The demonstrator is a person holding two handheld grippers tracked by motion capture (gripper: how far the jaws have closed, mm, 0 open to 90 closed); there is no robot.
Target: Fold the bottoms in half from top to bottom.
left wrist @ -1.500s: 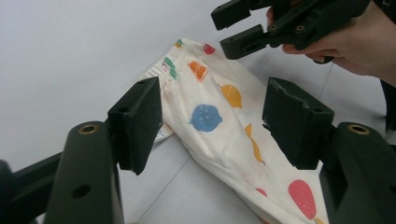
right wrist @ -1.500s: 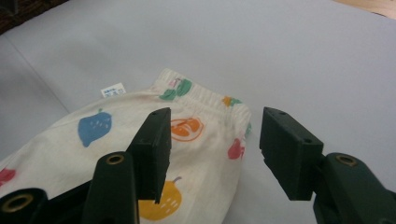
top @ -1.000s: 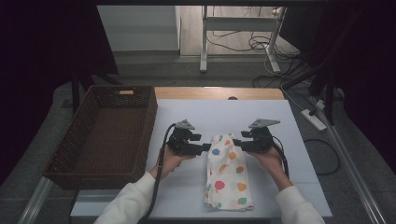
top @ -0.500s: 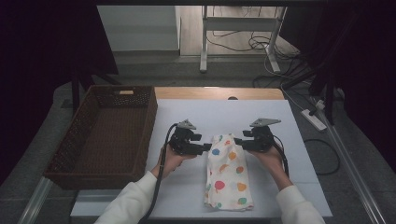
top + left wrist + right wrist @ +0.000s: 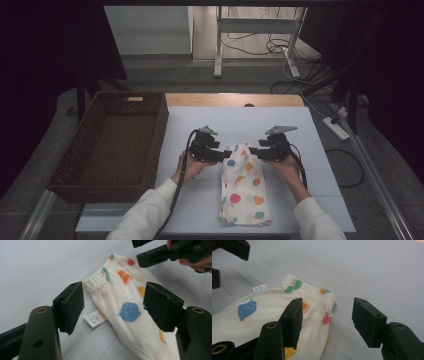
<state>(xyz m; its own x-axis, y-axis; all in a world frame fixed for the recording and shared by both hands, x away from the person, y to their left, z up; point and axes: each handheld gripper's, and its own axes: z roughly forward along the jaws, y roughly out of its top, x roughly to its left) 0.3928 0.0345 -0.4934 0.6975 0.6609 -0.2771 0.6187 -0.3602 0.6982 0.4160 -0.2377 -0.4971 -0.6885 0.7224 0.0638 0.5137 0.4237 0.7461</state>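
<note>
Here, a folded pair of cream child's trousers (image 5: pixel 243 186) printed with coloured fruit shapes lies lengthwise on the pale table cover (image 5: pixel 305 140), its gathered waistband at the far end and the legs running back toward the person. A small white care label (image 5: pixel 94 319) sticks out from the side of the garment just below the waistband, flat on the cover.

The left gripper (image 5: pixel 220 156) sits at the waistband's left corner, held in the person's left hand (image 5: pixel 189 167). In the left gripper view its jaws stand apart with the label and the edge of the cloth lying between them; the pads press on nothing. Those jaws have just been opening a little further. It is released, not grasping.

The right gripper (image 5: pixel 254 151) is at the waistband's right corner, held in the right hand (image 5: pixel 287 167). In the right gripper view its jaws also stand apart: one hangs over the cloth near the orange print, the other over bare cover just beyond the garment's edge. Whether the nearer pad brushes the fabric is hard to say from this angle, but nothing is clamped, so this one is loose too.

The two grippers face each other across the waistband, near but not touching. A dark wicker basket (image 5: pixel 75 160) stands just off the left edge of the cover, well apart from the trousers.
</note>
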